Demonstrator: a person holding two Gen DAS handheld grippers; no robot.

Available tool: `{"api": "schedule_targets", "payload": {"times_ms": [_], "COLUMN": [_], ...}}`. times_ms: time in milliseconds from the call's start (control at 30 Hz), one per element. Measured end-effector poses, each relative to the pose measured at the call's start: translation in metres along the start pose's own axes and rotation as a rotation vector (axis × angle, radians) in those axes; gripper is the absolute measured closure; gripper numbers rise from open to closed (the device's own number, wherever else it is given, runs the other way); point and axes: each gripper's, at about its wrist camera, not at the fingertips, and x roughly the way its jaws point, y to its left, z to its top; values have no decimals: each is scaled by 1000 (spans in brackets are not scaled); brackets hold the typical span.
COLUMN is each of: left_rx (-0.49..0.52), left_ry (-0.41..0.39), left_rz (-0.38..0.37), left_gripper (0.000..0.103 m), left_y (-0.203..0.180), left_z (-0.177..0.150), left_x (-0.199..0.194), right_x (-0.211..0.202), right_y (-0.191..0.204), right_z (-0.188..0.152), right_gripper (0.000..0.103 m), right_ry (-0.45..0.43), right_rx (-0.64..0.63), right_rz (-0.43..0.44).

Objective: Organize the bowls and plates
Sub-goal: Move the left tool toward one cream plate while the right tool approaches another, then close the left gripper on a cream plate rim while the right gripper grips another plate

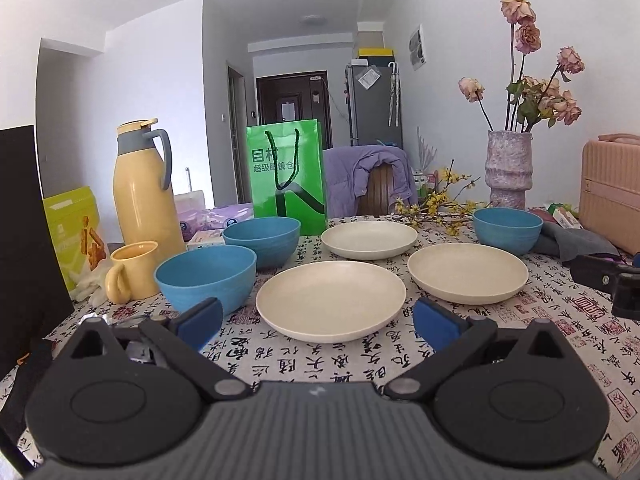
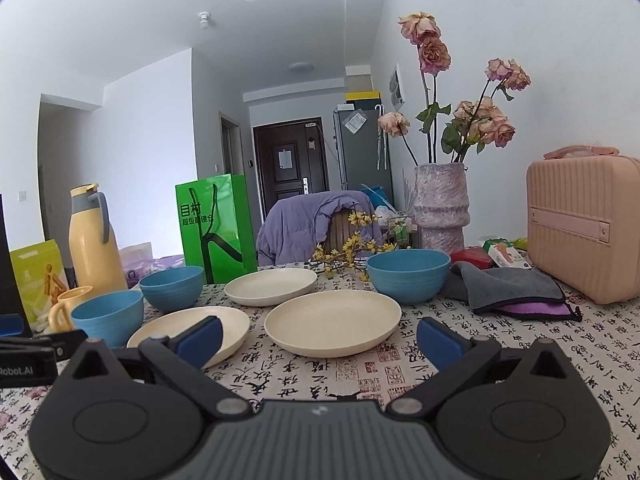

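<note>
A: What is laid out, biggest things first?

B: A counter (image 1: pixel 520 344) under a cloth printed with black characters fills the lower half of both views. At right stands a pink case (image 2: pixel 584 224); at centre back, a green bag (image 1: pixel 286 178); at right back, a tall vase (image 2: pixel 440 204) of dried roses. A yellow flask (image 1: pixel 142 188) stands at left. Three cream plates lie mid-frame: a near plate (image 1: pixel 330 300), a right plate (image 1: pixel 468 278) and a far plate (image 1: pixel 368 239), all apart from each other. Three blue bowls: a near-left bowl (image 1: pixel 206 278) and the one behind it (image 1: pixel 262 240), almost touching, and a lone bowl (image 1: pixel 508 230) at right. A yellow mug (image 1: pixel 134 270) sits beside the near-left bowl.

A: And the grippers?

B: The left gripper (image 1: pixel 318 322) is spread wide and holds nothing, its pads flanking the near plate without touching. The right gripper (image 2: pixel 318 338) is likewise released and empty, low before the right plate (image 2: pixel 332 322).

A: What could go wrong?

B: In my judgement, the plates are shallow and lie flat, so a finger may skid off a rim and shove a plate into its neighbour. A careless reach for the lone bowl could catch the yellow flower sprigs (image 2: pixel 344 256) or the top-heavy vase just behind. The left gripper's body could knock the mug.

A: Any free room?

B: Bare cloth across the bottom of both frames; the back and sides are crowded. A grey cloth (image 2: pixel 508 284) lies near the lone bowl.
</note>
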Motion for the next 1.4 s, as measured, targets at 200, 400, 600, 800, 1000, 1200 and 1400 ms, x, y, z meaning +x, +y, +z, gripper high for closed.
{"api": "schedule_targets", "payload": {"times_ms": [200,400,600,800,1000,1200,1400], "left_rx": [-34,-32,-1,25,40,22,13], "left_ry": [-3,2,-27,54,169,266,331], "left_rz": [-62,-94,-130,-188,-247,-274,-280], "left_gripper": [0,0,0,0,0,14,33], "left_y": [-13,-37,-63,-87,-107,-120,-124], "left_z": [13,32,50,60,56,56,50], "left_x": [36,81,125,182,235,274,299], "right_x": [42,82,127,186,235,268,284], "right_y": [-14,-31,-59,-79,-91,-92,-96], "right_z": [11,28,41,42,34,24,16], "right_gripper": [0,0,0,0,8,28,52], "right_ry": [44,70,97,238,313,356,388], "right_rx": [9,-14,-7,-48,-81,-93,-70], "right_rz": [6,3,52,-17,-26,-7,2]}}
